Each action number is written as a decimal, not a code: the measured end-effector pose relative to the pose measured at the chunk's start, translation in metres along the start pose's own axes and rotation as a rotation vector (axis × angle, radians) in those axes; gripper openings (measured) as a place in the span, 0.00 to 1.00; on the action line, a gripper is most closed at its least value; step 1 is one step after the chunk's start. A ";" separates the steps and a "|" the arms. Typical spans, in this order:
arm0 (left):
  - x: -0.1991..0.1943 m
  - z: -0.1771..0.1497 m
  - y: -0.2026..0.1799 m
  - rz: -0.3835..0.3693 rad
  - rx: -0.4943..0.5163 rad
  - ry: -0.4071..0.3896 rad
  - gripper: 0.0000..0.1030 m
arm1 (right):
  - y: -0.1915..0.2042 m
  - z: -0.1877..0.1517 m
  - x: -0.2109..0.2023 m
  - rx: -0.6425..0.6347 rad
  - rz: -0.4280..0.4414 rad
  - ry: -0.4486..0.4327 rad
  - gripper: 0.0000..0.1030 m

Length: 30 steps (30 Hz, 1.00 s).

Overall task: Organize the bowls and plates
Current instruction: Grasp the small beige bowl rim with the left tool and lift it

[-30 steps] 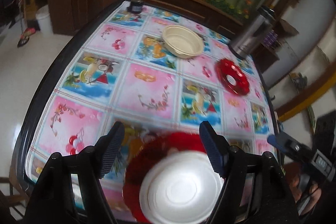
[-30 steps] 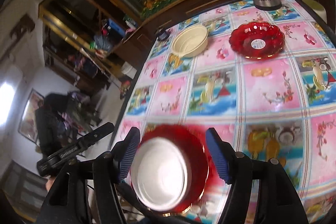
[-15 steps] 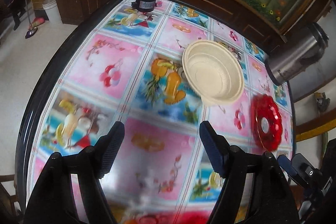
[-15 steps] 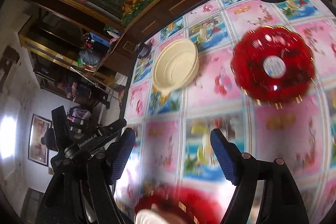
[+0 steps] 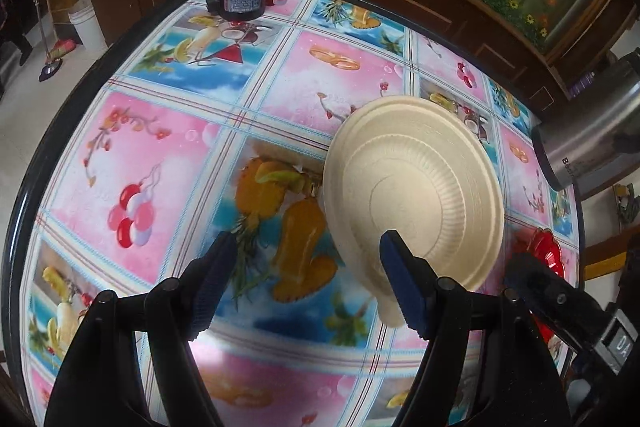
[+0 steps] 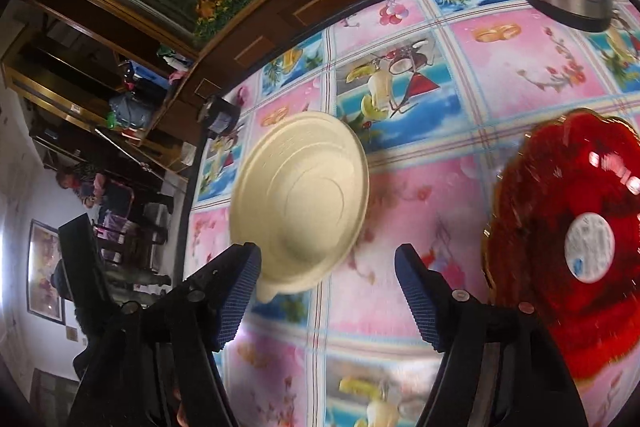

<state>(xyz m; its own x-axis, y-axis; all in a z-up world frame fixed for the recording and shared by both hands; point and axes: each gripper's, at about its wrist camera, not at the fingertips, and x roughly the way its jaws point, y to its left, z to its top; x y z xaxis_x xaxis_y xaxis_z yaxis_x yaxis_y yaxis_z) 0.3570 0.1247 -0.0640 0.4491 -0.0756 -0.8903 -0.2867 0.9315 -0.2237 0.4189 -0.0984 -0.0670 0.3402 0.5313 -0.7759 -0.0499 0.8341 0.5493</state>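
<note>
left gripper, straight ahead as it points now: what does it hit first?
Likely the tablecloth, just left of the cream bowl. The left gripper has open jaws; one fingertip overlaps the bowl's rim, depth unclear.

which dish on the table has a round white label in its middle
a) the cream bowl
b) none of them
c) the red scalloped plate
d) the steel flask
c: in the right wrist view the red scalloped plate shows a round white label at its centre, while the cream bowl beside it has only moulded rings and no label.
</note>
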 end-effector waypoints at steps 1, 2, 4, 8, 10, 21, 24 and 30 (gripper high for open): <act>0.003 0.001 -0.001 0.004 0.000 -0.005 0.71 | 0.000 0.002 0.004 -0.003 -0.006 0.001 0.63; 0.005 0.002 -0.001 0.006 -0.002 -0.009 0.71 | 0.000 0.003 0.008 -0.005 -0.013 0.003 0.62; 0.010 0.004 -0.002 0.005 -0.005 -0.007 0.71 | 0.000 0.006 0.015 -0.005 -0.021 0.008 0.62; 0.017 0.004 -0.005 0.015 0.004 -0.012 0.71 | 0.000 0.008 0.024 -0.011 -0.044 0.009 0.57; 0.021 0.003 -0.006 0.020 0.010 -0.014 0.71 | -0.002 0.008 0.028 -0.008 -0.052 0.011 0.53; 0.028 -0.002 -0.011 0.084 0.071 -0.073 0.57 | -0.006 0.007 0.044 -0.012 -0.086 0.027 0.27; 0.025 -0.004 -0.016 0.095 0.108 -0.098 0.40 | -0.004 0.006 0.044 -0.027 -0.090 0.028 0.18; 0.022 -0.009 -0.023 0.114 0.155 -0.121 0.21 | 0.001 0.003 0.041 -0.052 -0.093 0.021 0.13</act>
<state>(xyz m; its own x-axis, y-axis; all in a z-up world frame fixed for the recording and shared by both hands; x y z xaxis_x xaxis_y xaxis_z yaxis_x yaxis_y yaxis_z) 0.3654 0.0988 -0.0820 0.5221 0.0678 -0.8502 -0.2120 0.9759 -0.0524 0.4356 -0.0764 -0.0976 0.3264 0.4538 -0.8292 -0.0681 0.8862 0.4582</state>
